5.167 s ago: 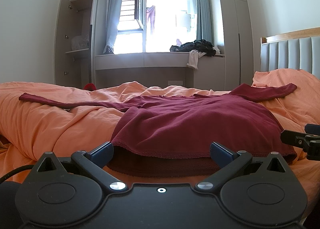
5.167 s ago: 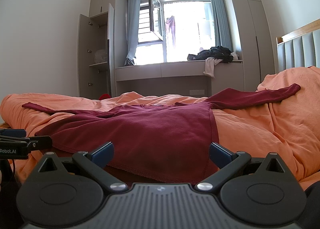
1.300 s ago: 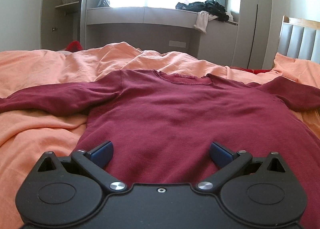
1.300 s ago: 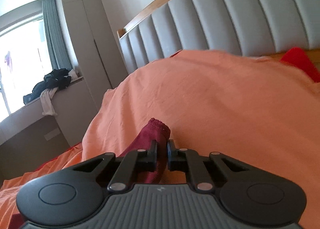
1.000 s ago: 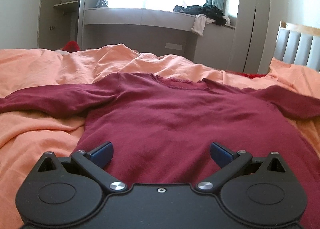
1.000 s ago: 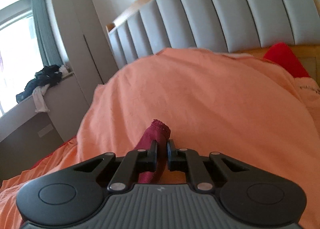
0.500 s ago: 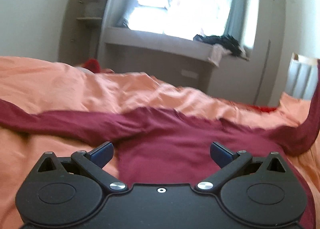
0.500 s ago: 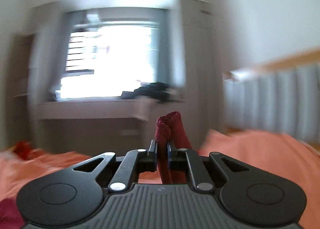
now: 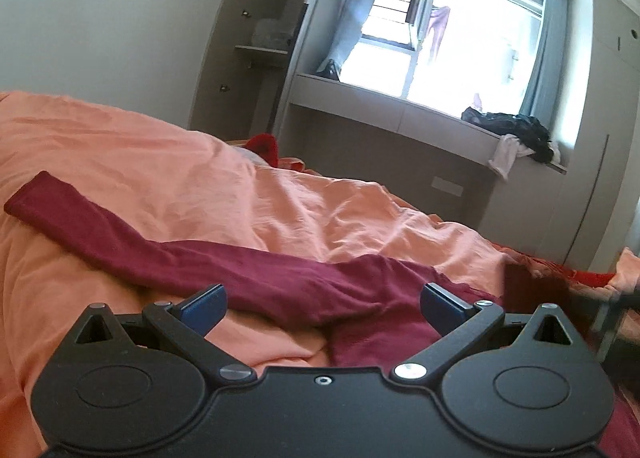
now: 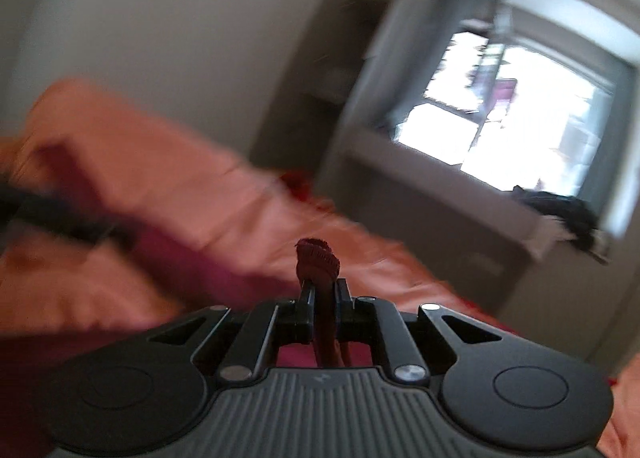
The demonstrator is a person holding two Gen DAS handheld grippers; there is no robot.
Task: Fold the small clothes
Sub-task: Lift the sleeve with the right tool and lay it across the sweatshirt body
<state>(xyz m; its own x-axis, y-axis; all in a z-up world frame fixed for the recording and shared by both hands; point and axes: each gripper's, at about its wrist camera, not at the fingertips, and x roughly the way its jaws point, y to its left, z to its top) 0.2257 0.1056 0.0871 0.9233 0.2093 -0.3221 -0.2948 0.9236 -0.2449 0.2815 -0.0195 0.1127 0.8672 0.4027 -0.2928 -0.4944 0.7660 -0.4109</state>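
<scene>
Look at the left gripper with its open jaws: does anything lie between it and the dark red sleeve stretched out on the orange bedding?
Nothing visible does. The left gripper is open, and the dark red sleeve lies just beyond its fingertips on the orange duvet, uncovered. The right gripper, shut on the other sleeve's cuff, is off to the side.

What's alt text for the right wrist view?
The right tongs are shut on a maroon sleeve cuff, held above an orange duvet. The background is motion-blurred: a bright window, grey cabinets.

A bed with an orange blanket [image 9: 168, 169]; a dark red shirt [image 9: 248, 278] lies spread on it
</scene>
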